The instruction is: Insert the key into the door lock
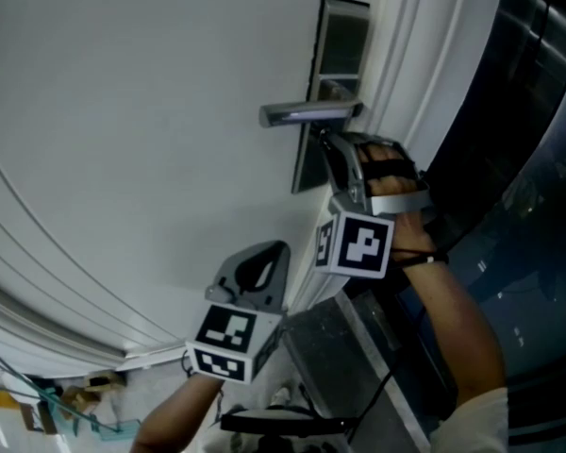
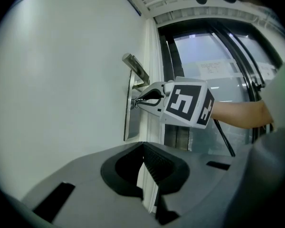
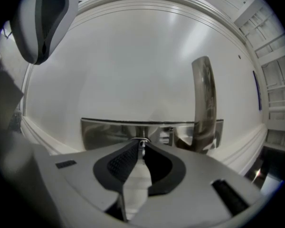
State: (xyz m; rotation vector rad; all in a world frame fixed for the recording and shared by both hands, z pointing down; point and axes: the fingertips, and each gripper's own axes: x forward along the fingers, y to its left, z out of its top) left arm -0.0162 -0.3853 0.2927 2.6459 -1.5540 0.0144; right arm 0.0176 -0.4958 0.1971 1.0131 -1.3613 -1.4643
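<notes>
The metal lock plate with its lever handle sits on the white door. My right gripper points level at the plate just under the handle. In the right gripper view its tips are almost on the plate, with the small metal key between them and a thin gap at the pads. The left gripper view shows the same tips and the key ring at the plate. My left gripper hangs lower, shut and empty, off the door.
The white door frame runs right of the lock. Beyond it is a dark glass panel. Loose clutter lies on the floor at the lower left. The handle stands right of my right gripper's tips.
</notes>
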